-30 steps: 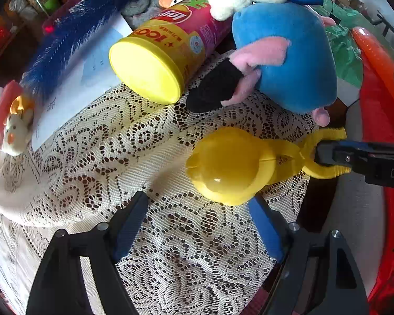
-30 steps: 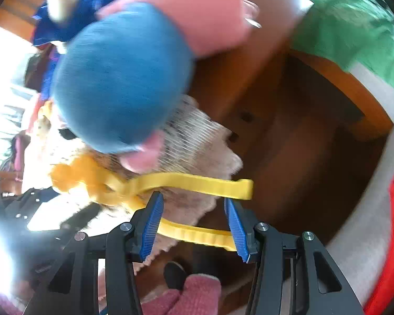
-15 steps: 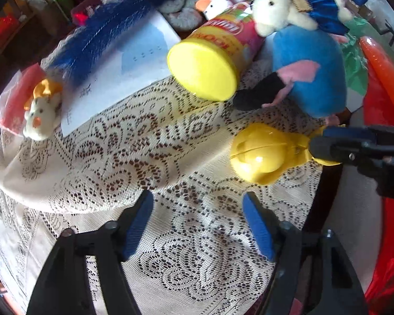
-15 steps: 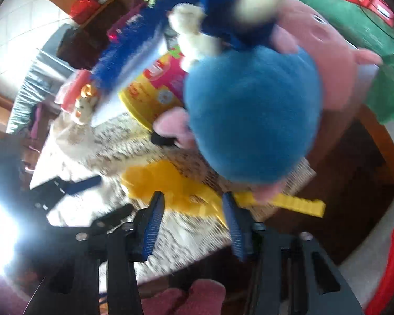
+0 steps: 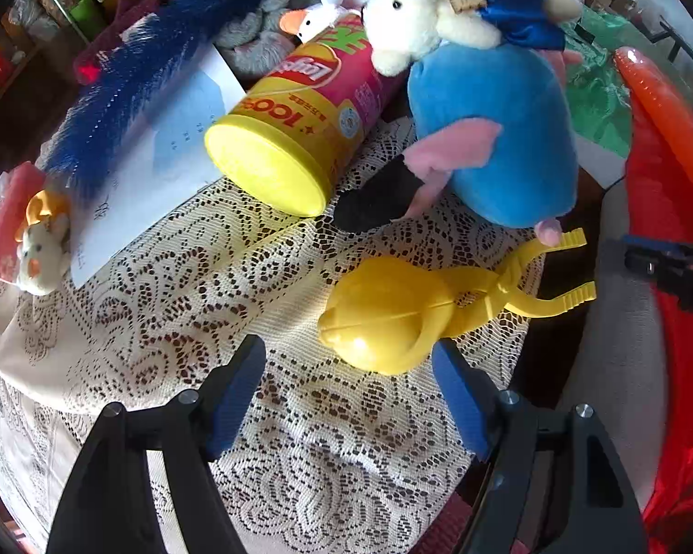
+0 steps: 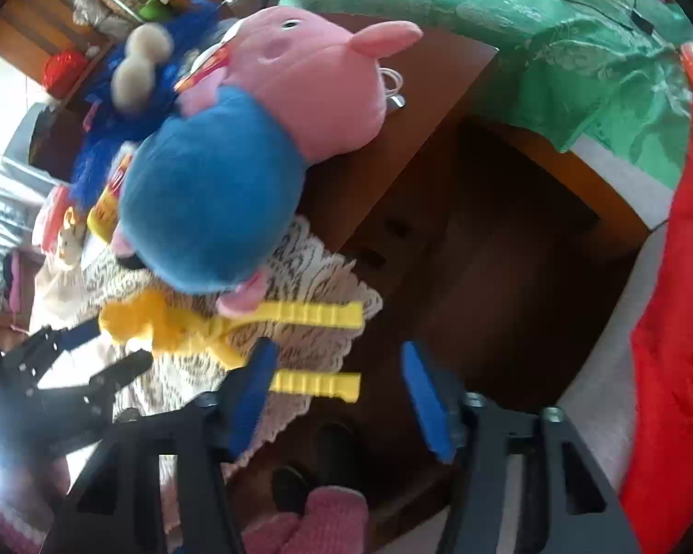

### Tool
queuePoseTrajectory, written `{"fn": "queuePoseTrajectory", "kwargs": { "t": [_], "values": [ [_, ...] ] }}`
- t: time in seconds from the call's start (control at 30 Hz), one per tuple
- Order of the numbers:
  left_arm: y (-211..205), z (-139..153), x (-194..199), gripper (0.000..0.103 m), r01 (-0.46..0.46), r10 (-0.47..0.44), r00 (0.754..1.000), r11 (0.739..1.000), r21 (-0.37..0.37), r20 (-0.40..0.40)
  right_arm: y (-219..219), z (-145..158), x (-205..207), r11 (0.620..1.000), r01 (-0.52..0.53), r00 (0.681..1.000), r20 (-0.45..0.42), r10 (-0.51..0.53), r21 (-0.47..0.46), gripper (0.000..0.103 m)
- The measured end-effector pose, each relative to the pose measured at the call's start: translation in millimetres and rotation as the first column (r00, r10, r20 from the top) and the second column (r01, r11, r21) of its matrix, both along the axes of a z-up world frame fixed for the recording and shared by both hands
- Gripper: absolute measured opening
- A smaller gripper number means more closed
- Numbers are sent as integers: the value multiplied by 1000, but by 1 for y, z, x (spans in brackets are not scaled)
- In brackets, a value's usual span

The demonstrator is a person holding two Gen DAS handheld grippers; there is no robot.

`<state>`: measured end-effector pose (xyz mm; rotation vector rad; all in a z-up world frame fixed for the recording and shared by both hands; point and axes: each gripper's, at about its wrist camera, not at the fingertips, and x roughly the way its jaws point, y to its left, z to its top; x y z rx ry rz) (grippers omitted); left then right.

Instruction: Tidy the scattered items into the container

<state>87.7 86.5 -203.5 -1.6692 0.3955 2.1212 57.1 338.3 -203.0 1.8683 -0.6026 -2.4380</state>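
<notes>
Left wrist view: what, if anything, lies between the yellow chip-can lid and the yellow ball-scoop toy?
Only bare lace tablecloth separates the chip can lid from the yellow scoop toy; the pig plush's black foot sits just beside that stretch. Left wrist view shows it.

A cream lace cloth [image 5: 171,304] covers the counter [image 6: 392,147], whose bare brown wood shows at one corner. Beyond it lies a green patterned cover [image 6: 554,46] beside red fabric [image 6: 670,323]. Wooden shelving [image 6: 46,14] stands far off, and strong white light glares at the right wrist view's left edge.
</notes>
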Motion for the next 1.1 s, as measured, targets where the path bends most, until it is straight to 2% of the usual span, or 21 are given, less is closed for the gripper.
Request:
{"fn": "queuePoseTrajectory", "kwargs": {
  "t": [0.23,0.33,0.4,0.43,0.5,0.53,0.57,0.6,0.7,0.83,0.87,0.93,1.0,1.03,1.07,1.1],
  "values": [
    [-8,-13,7,74,-4,4,1000,1000,-5,29,10,-30,-16,995,11,1000,13,-9,-97,59],
    [-10,-15,10,74,6,-6,1000,1000,-8,11,18,-36,-19,989,21,1000,5,-20,-146,58],
    [-12,-12,12,56,13,-13,1000,1000,-2,-12,14,-33,-24,989,-2,1000,-4,2,-151,37],
    [-13,-9,13,40,11,-11,1000,1000,1,-15,13,-32,-26,988,-14,1000,-9,13,-154,36],
    [-20,-8,13,38,-5,5,1000,1000,4,-8,7,-28,-30,988,-40,999,-3,40,-147,36],
    [-25,-8,14,24,-16,16,1000,1000,8,-3,5,-26,-31,988,-51,999,1,52,-149,36],
    [-31,-7,14,5,-24,24,1000,1000,9,8,2,-22,-31,985,-62,998,0,63,-160,31],
    [-36,-4,15,5,-30,29,999,999,15,19,-3,-17,-29,982,-78,997,-4,78,-172,26],
    [-54,12,24,5,-39,39,999,999,26,-4,-28,1,-25,966,-142,990,-31,138,-218,21],
    [-88,29,32,5,-88,88,996,996,7,-27,-83,3,-31,938,-243,970,-38,241,-247,20],
    [-87,29,29,5,-112,112,993,994,2,-28,-96,0,-33,930,-259,965,-37,258,-262,20],
    [-52,21,17,5,-161,161,987,987,-7,-27,-125,-4,-42,915,-300,953,-41,301,-270,20],
    [-63,29,-6,9,-201,201,980,979,-22,-12,-147,-4,-51,907,-337,941,-46,337,-253,20],
    [-71,30,-12,21,-219,219,976,975,-30,-4,-155,-2,-56,904,-353,935,-49,352,-241,20],
    [-81,29,-10,45,-232,232,973,972,-37,1,-163,0,-60,900,-369,929,-53,367,-230,20],
    [-91,30,-15,58,-243,244,970,969,-38,-3,-168,2,-63,897,-385,922,-53,383,-216,22]
  ]
}}
